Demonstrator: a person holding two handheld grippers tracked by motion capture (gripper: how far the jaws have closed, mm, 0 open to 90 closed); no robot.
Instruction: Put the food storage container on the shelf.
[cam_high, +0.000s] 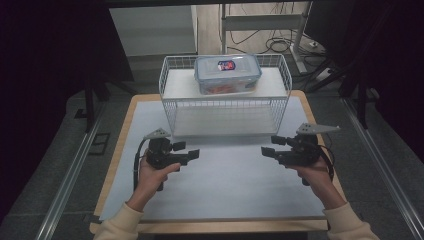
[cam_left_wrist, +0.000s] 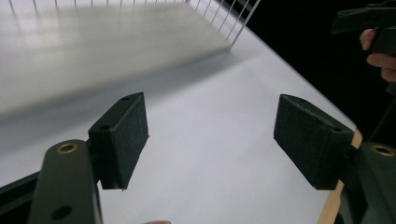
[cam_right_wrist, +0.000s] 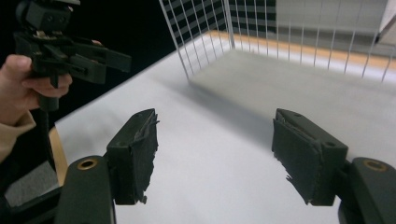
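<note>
Tabletop (cam_high: 220, 200): wooden-edged, covered by a pale grey mat, filling the middle of the high view.
White wire basket (cam_high: 225, 107): upper centre of the high view, at the far end of the tabletop, open side facing the near edge; also upper left of the left gripper view (cam_left_wrist: 233, 28) and upper right of the right gripper view (cam_right_wrist: 243, 42).
Clear plastic lidded box with blue-edged lid (cam_high: 227, 74): resting on top of the basket, upper centre of the high view; small red and blue label on the lid, something orange-red seen through the wall, too small to tell.
Left gripper (cam_high: 189, 153): lower left of centre in the high view, just above the mat near the basket's front, pointing toward frame centre; jaws spread wide with nothing between, seen in its own view (cam_left_wrist: 210, 140) over bare mat.
Left hand (cam_high: 152, 175): wrapped around the handle, cream sleeve at the bottom edge.
Right gripper (cam_high: 270, 147): lower right of centre in the high view, pointing toward frame centre, well apart from the other; jaws released and wide in its own view (cam_right_wrist: 215, 149), pad foam frayed at the edges, nothing held.
Right hand (cam_high: 315, 172): on the handle, cream sleeve at lower right.
Grey three-cornered plate (cam_high: 317, 128): on top of the right gripper.
</note>
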